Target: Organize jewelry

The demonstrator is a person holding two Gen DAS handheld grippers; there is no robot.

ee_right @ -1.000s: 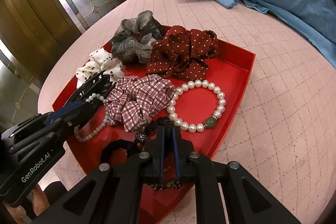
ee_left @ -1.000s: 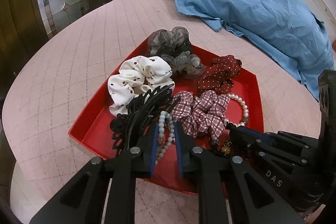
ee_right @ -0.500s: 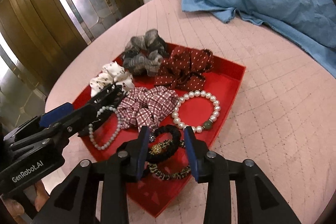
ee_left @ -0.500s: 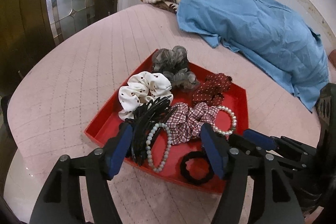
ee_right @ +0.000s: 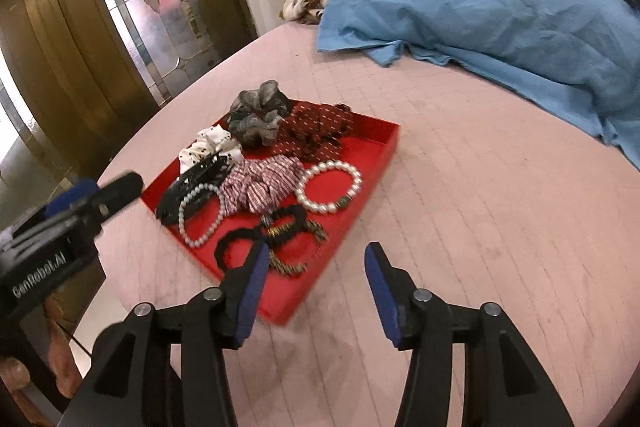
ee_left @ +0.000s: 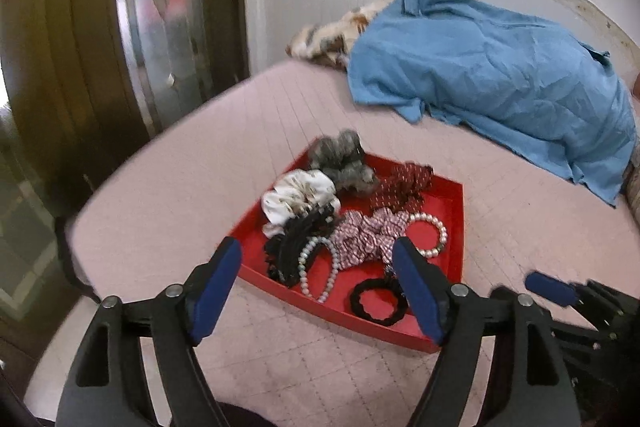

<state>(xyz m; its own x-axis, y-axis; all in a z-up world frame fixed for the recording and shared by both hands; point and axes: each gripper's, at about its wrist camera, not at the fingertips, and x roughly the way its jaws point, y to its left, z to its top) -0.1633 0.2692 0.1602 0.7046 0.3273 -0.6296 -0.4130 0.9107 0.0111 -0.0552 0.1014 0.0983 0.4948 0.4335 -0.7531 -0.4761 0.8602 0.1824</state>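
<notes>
Both tools hang above the near edge of the red tray [ee_right: 372, 163] on the pink tabletop [ee_right: 480, 187]. The left tool [ee_left: 316, 283] and right tool [ee_right: 312, 275] are opening, nothing between them. The jewelry all lies in the tray, so this reads as a release; next likely calls for checking for strays.

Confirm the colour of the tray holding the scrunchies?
Red tray; clearest in the right wrist view.

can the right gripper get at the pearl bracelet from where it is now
Probably yes. The right gripper, jaws opening and empty, hangs above the tray's near corner; the pearl bracelet lies flat on bare red tray floor, uncovered, black hair ties just before it.
</notes>
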